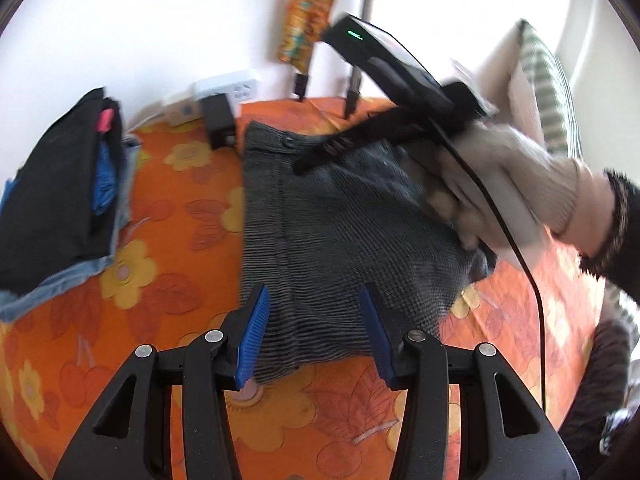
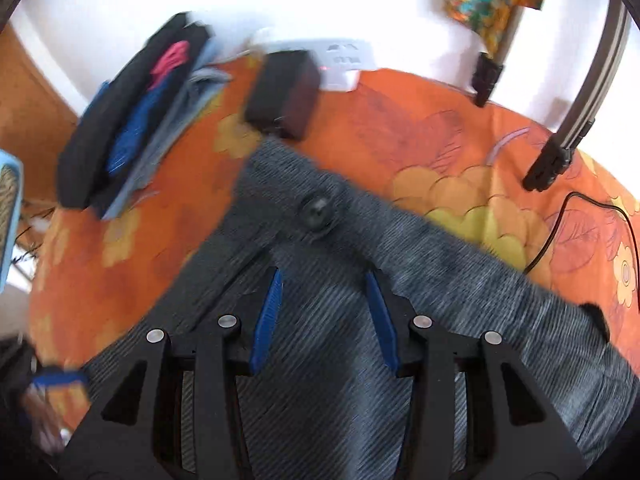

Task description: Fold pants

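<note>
Pants of grey ribbed fabric lie folded into a compact block on the orange flowered cover, their waistband with a dark button turned toward the white wall. No brand, label or writing can be read anywhere; the white power strip at the wall carries small marks, but motion blur leaves them illegible. The left gripper hovers at the near hem of the pants with its blue-padded jaws spread wide, holding nothing, the hem showing in the gap between them. The right gripper is tipped down over the garment just short of the button, its jaws likewise standing wide with only cloth visible beneath them; whether the tips touch the fabric is hard to tell through the blur. In the left wrist view the right hand, in a pale knitted glove with a dark sleeve behind it, grips that tool from the right side, angled down across the far corner of the pants, and a black cable trails from it over the cover. A black adapter sits just beyond the waistband, and a stack of folded clothes, black over blue denim, rests well apart to the left.
</note>
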A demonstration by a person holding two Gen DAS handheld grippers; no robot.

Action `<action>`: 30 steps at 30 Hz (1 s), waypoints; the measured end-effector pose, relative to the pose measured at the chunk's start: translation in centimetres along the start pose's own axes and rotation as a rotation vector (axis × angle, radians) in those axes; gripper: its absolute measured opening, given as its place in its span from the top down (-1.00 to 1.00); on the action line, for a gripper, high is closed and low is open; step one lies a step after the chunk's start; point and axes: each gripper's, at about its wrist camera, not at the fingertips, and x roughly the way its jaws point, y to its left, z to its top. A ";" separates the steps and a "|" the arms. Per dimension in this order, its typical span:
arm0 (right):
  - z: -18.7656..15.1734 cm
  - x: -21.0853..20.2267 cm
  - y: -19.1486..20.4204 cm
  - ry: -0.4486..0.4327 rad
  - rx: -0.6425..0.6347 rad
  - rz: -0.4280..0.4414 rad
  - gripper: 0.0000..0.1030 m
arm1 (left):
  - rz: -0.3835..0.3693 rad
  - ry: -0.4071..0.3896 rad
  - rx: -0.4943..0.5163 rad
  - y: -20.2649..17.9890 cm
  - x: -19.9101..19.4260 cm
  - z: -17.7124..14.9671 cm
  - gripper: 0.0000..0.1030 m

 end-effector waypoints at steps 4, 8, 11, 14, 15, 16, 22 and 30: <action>0.6 0.2 -1.2 -0.035 0.022 -0.013 0.16 | 0.124 0.076 0.029 0.1 3.4 -0.2 0.07; -1.0 -3.3 -1.1 -0.077 -0.042 -0.024 0.15 | 0.160 0.105 -0.010 1.2 4.9 -0.2 -0.22; -4.1 -7.9 -3.1 -0.122 -0.028 -0.017 0.12 | 0.195 0.081 -0.010 1.4 4.0 0.3 -0.20; -9.0 -12.4 -6.5 -0.145 0.026 -0.048 0.00 | 0.166 0.042 -0.034 1.1 1.9 0.8 -0.16; -10.9 -13.6 -7.7 -0.148 0.043 -0.076 -0.02 | 0.154 0.031 -0.036 0.8 1.4 1.0 -0.15; -12.0 -14.3 -8.3 -0.150 0.057 -0.101 -0.05 | 0.133 0.019 -0.031 0.0 0.8 1.1 -0.14; -22.4 -18.9 -15.7 -0.152 0.296 -0.186 -0.18 | 0.105 0.015 0.141 -6.3 1.4 1.5 -0.14; -26.6 -17.6 -19.8 -0.156 0.529 -0.053 -0.36 | 0.165 0.164 0.191 -7.1 6.6 0.9 -0.20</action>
